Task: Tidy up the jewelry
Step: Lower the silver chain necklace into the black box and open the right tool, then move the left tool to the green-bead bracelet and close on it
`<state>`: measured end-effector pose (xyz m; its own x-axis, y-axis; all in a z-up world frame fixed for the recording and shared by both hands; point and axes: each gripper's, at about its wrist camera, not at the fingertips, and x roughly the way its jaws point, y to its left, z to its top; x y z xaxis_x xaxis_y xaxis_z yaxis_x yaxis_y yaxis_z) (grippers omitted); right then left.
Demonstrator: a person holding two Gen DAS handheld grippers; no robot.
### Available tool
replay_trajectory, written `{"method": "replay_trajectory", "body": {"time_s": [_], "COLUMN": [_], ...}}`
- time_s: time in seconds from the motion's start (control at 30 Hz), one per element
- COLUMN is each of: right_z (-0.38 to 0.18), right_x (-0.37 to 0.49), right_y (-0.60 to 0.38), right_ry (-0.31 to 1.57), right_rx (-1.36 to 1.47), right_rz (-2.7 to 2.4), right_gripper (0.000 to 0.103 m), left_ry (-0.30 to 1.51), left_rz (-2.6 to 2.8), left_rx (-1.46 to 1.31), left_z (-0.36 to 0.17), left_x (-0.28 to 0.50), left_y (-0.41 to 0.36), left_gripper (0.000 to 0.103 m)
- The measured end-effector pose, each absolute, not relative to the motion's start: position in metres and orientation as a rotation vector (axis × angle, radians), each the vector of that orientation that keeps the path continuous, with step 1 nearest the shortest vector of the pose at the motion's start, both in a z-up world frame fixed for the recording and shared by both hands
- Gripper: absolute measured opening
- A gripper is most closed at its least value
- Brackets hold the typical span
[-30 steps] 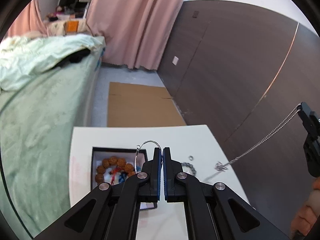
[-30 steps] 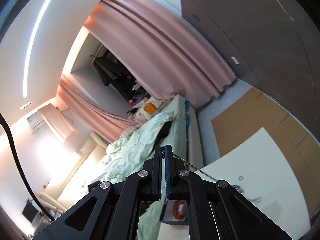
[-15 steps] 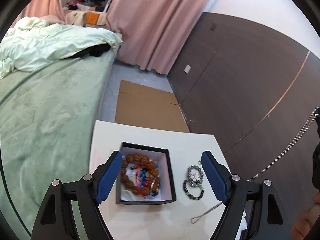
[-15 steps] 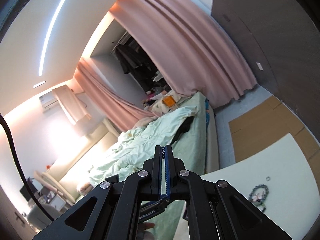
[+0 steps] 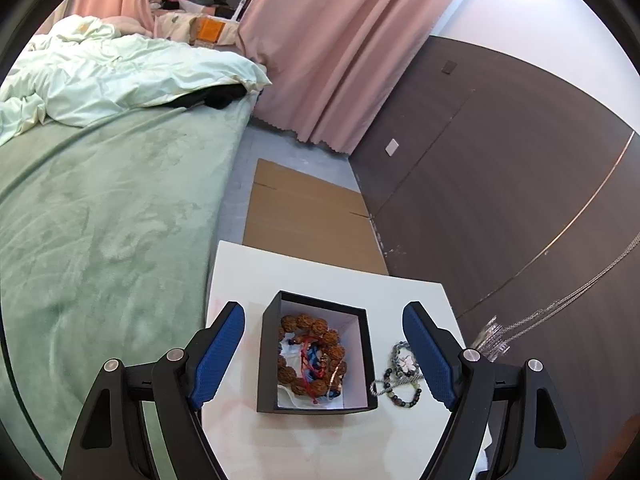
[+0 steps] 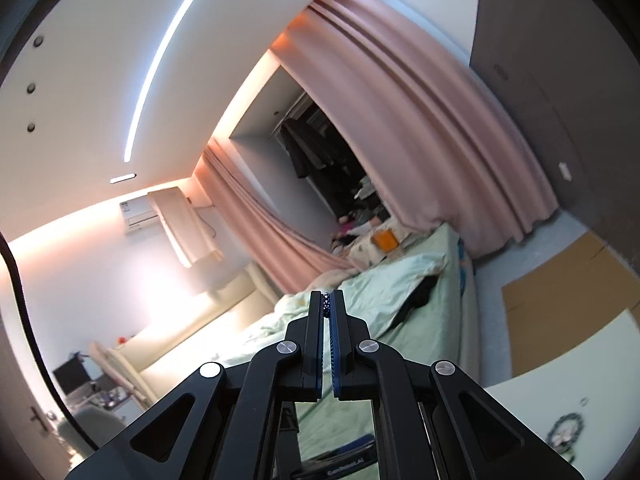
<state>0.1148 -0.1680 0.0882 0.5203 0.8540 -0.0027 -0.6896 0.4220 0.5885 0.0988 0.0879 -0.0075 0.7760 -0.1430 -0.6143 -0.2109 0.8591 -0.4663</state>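
The wide-open left tongs (image 5: 322, 356) are hovering over the black square cardboard box (image 5: 316, 364) while the closed right tongs (image 6: 327, 305) are pinching the long silver chain (image 5: 560, 308) hanging right of that box, and it is risking swinging and missing.

- Even, soft light filled my left wrist view; the white table (image 5: 280, 276) looked bright without glare.
- Faint shadow sat inside the black box (image 5: 320, 360), under its near wall.
- My right wrist view was harsher: a ceiling light strip (image 6: 160, 60) burned white, and a blown-out glow washed the wall (image 6: 160, 288) beside the bed.
- Both views bowed hard at the edges, with a black vignette round the rim.
- The silver chain (image 5: 560, 312) at my left view's edge looked smeared.
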Motion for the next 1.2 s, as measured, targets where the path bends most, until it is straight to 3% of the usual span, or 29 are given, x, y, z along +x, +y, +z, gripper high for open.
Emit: {"method": "replay_trajectory", "body": {"time_s": [0.43, 0.87, 0.9, 0.93, 0.97, 1.03, 1.2], "right_z": [0.075, 0.02, 0.013, 0.01, 0.005, 0.001, 0.0], "right_x": [0.126, 0.156, 0.16, 0.162, 0.165, 0.165, 0.165], "right_y": [-0.154, -0.14, -0.138, -0.136, -0.136, -0.144, -0.174], "right_ry": [0.388, 0.622, 0.675, 0.707, 0.74, 0.742, 0.721], "right_rx": [0.56, 0.516, 0.502, 0.496, 0.496, 0.5, 0.508], "right_rz": [1.019, 0.937, 0.937, 0.942, 0.943, 0.906, 0.837], "right_gripper": [0.004, 0.005, 0.007, 0.016, 0.033, 0.056, 0.058], "left_ry": [0.7, 0.702, 0.702, 0.703, 0.704, 0.706, 0.712], "left_rz": [0.05, 0.076, 0.077, 0.076, 0.075, 0.071, 0.058], "left_rx": [-0.558, -0.587, -0.588, -0.588, -0.587, -0.584, -0.557], "left_z": [-0.013, -0.017, -0.017, -0.018, -0.017, -0.017, -0.016], "left_x": [0.107, 0.106, 0.105, 0.105, 0.105, 0.104, 0.103], "left_y": [0.093, 0.1, 0.1, 0.1, 0.099, 0.097, 0.087], "left_gripper": [0.082, 0.082, 0.082, 0.082, 0.082, 0.082, 0.082]}}
